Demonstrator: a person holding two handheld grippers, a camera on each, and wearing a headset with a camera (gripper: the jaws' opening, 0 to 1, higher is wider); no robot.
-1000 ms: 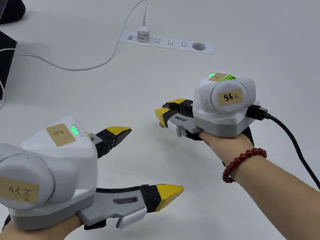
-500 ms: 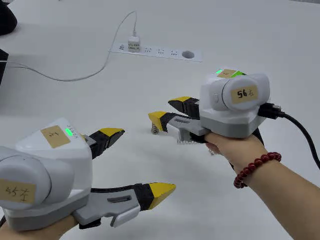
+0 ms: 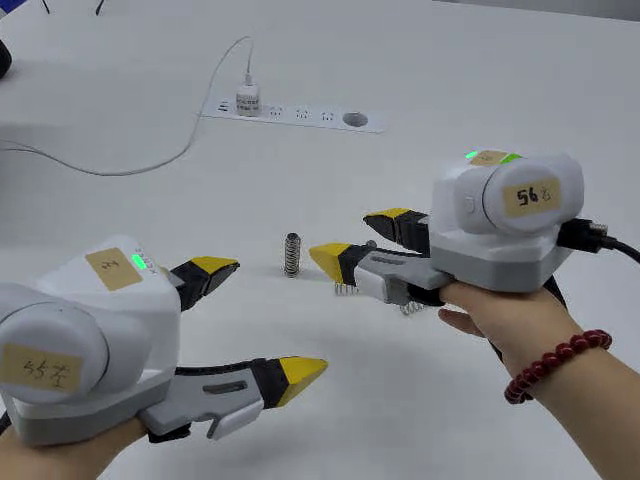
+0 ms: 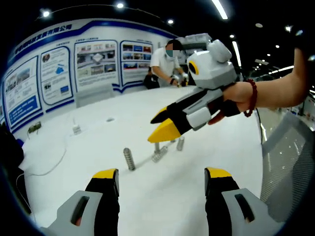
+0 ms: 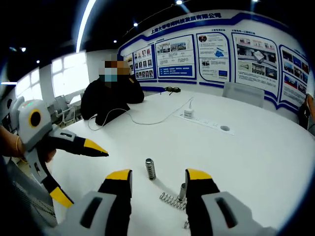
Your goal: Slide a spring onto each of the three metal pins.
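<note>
Item 1, work pieces. One fitted pin [image 3: 292,254] stands upright on the table [image 3: 420,80] with spring coils around it; judged complete. Just to its right a bare pin [image 5: 182,191] stands upright, with a loose spring [image 5: 171,199] lying flat at its foot, apparently touching it. A second spring [image 3: 412,307] lies close under the right gripper's body. A third piece [image 4: 180,143] stands beyond the bare pin; too small to tell whether it carries a spring.

Item 2, right gripper [image 3: 345,233]. Jaws moderately wide, holding nothing. It is held low and near level, tips directed at the pin group, the bare pin just ahead of its one jaw in its own view. Judged to be lining up on the loose spring, which lies flat and will need a low, shallow pinch.

Item 3, left gripper [image 3: 276,313]. Jaws wide, empty. Held near the person, well apart from the pins, pointing toward them; judged to be waiting.

Item 4, obstructions. The bare pin stands beside the loose spring, so a closing jaw could knock it over. The fitted pin stands near.

Item 5, surroundings. Power strip [image 3: 295,113] and cable [image 3: 190,145] lie at the far side, well apart. A person [image 5: 110,98] sits at the table's far end.
</note>
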